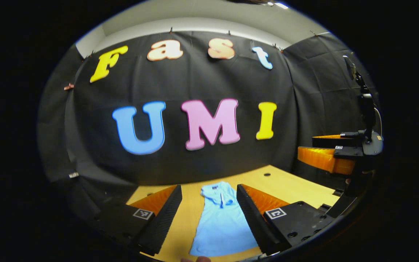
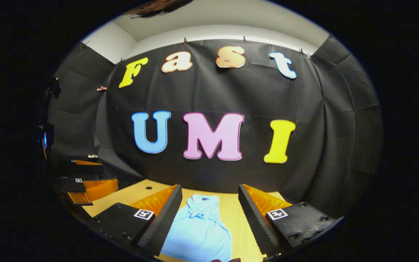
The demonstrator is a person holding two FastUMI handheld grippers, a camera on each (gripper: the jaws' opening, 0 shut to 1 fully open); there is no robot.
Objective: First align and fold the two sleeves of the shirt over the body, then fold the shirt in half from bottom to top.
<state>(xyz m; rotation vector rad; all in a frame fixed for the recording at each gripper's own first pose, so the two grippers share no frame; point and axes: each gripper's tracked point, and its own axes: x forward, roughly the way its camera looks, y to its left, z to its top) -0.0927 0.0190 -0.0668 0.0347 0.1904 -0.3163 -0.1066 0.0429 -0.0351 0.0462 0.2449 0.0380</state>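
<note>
I find the light blue shirt (image 1: 221, 222) lying flat on the wooden table (image 1: 296, 183), collar toward the booth wall and hem toward the operator. In the left gripper view the garment reads as a narrow strip; I cannot tell from here how its sleeves lie. In the right gripper view the shirt (image 2: 198, 233) shows a rumpled collar and one rounded edge on its right side.

The left gripper (image 1: 209, 214) hangs above the shirt with its fingers spread wide, one on either side of the garment as seen from its camera, holding nothing. The right gripper (image 2: 209, 216) is likewise raised above the shirt, fingers parted and empty, the shirt appearing nearer its left finger.

From the left gripper view I also note the right gripper (image 1: 331, 154) well off to the right of the shirt, above the table edge, fingers apart. From the right gripper view the left gripper (image 2: 86, 182) sits to the left of the shirt.
</note>
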